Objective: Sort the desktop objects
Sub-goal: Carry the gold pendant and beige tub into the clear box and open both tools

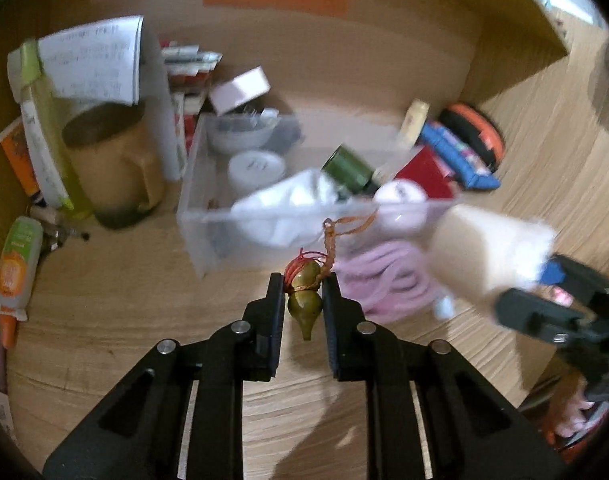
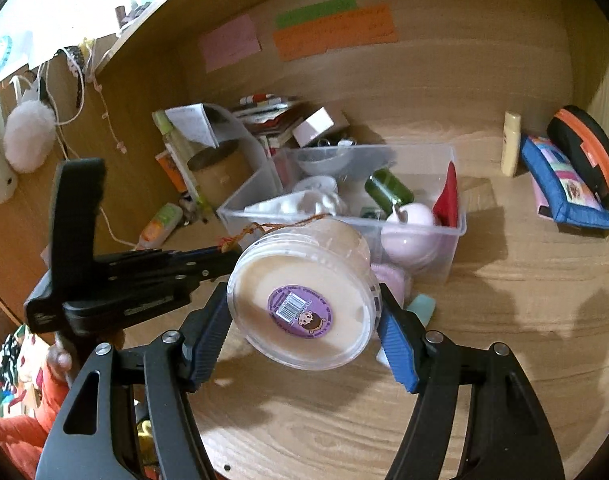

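Your left tongs (image 1: 303,300) are pinched tight on a little olive gourd charm (image 1: 304,300), low centre of the left view, its red cord (image 1: 344,226) trailing up over the near rim of the clear bin (image 1: 192,216). Your right tongs (image 2: 302,322) are clamped with blue pads (image 2: 396,340) on a round cream tub (image 2: 304,296), mid-frame in the right view, its purple-stickered base facing the lens. The two tools sit close: the left one crosses the left half of the right view, just beside the tub.

Beyond the tips, the bin's near wall is close ahead and it's crowded inside: white cloth (image 1: 288,208), green bottle (image 2: 388,190), pink ball (image 2: 410,232), red piece (image 2: 448,200). A pink bundle (image 1: 388,284) lies against the bin's front. Bare wood counter (image 2: 504,320) opens to the lower right of the right view. Upper right, a blue pouch (image 2: 564,196) and an orange-trimmed case (image 2: 584,152) hug the side wall. A tan mug (image 1: 112,168) and papers crowd the upper left of the left view. Coloured notes (image 2: 332,32) are stuck on the back panel.
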A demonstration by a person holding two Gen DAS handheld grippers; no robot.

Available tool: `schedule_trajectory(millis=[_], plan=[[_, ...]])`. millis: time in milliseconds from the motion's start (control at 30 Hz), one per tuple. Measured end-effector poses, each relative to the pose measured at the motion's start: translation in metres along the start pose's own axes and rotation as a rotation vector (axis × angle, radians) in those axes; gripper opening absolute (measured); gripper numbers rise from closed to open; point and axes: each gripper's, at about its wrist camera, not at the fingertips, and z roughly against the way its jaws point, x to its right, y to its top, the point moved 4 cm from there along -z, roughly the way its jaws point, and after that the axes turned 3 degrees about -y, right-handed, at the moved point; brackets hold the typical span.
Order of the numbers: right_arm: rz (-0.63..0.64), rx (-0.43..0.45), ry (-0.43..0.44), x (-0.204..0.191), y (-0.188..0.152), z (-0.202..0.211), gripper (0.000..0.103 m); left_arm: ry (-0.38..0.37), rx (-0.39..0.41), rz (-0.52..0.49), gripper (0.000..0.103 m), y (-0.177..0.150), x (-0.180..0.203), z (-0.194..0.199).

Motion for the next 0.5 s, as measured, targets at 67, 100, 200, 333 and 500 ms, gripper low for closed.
schedule_trajectory(millis=[67, 100, 200, 333, 500], plan=[[-0.007, 0.009, -0.002, 0.002, 0.005, 0.001, 0.066, -0.023, 0.02, 0.002, 0.018, 0.007, 0.005, 0.004], [-0.012, 0.016, -0.006, 0.004, 0.008, 0.001, 0.066, -0.035, 0.026, 0.002, 0.018, 0.01, 0.006, 0.005], [-0.032, 0.04, -0.003, 0.01, 0.013, 0.0, 0.066, -0.068, 0.048, 0.011, 0.018, 0.023, 0.009, 0.008], [-0.059, 0.047, 0.014, 0.016, 0.022, -0.007, 0.066, -0.061, 0.072, 0.022, 0.018, 0.042, 0.008, 0.007], [-0.086, 0.056, 0.014, 0.023, 0.036, -0.02, 0.066, -0.045, 0.085, 0.045, 0.018, 0.057, -0.001, 0.0]])
